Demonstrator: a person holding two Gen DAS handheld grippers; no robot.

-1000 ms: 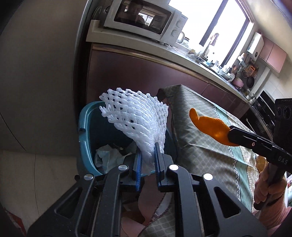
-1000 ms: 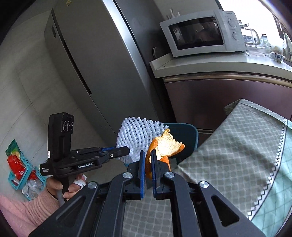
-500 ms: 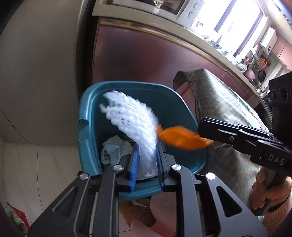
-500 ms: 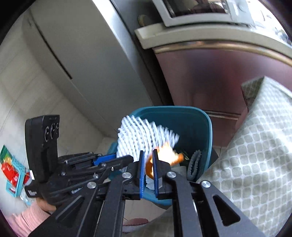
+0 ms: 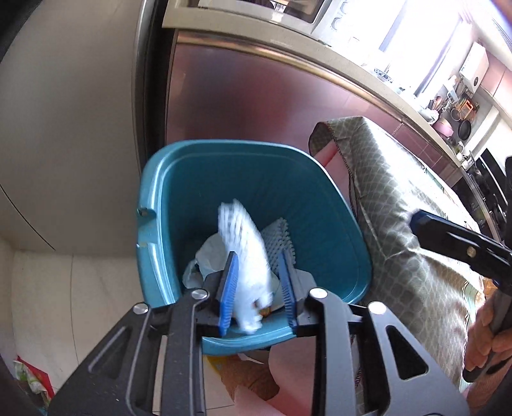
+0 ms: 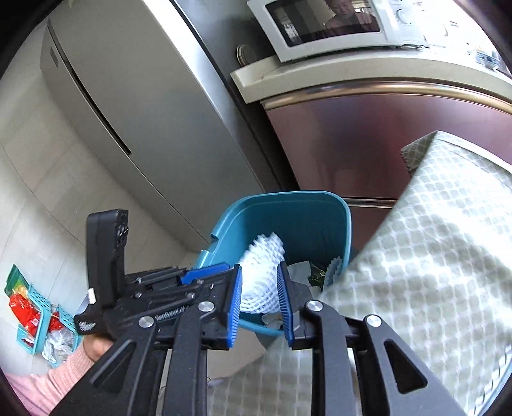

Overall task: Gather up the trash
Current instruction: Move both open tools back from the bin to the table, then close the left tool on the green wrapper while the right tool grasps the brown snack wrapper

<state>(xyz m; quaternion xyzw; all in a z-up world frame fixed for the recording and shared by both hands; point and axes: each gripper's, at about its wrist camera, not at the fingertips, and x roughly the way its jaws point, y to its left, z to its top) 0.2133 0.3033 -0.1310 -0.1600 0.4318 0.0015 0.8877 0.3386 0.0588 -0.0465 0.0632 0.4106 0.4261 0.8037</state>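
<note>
A teal trash bin (image 5: 160, 198) (image 6: 323, 208) stands on the floor beside the table. My left gripper (image 5: 257, 283) hangs over its near rim with the jaws opening. A white foam fruit net (image 5: 243, 243) (image 6: 262, 256) is blurred between the blue pads and dropping into the bin, not pinched. Crumpled paper (image 5: 208, 252) and a ribbed grey piece (image 5: 281, 236) lie inside the bin. My right gripper (image 6: 259, 297) is also over the bin, its jaws opening with nothing between them. No orange peel shows in its jaws. Its blue tip (image 5: 419, 220) enters the left wrist view from the right.
The table with its green patterned cloth (image 5: 400, 198) (image 6: 432, 272) borders the bin on the right. Behind the bin are a dark red cabinet (image 6: 368, 134), a microwave (image 6: 323, 25) and a fridge (image 6: 128, 96). A small basket of packets (image 6: 35, 313) sits on the floor at the left.
Both grippers came down over the bin and their jaws spread. The orange peel left the right gripper. The foam net slid down out of the left gripper's grip.
</note>
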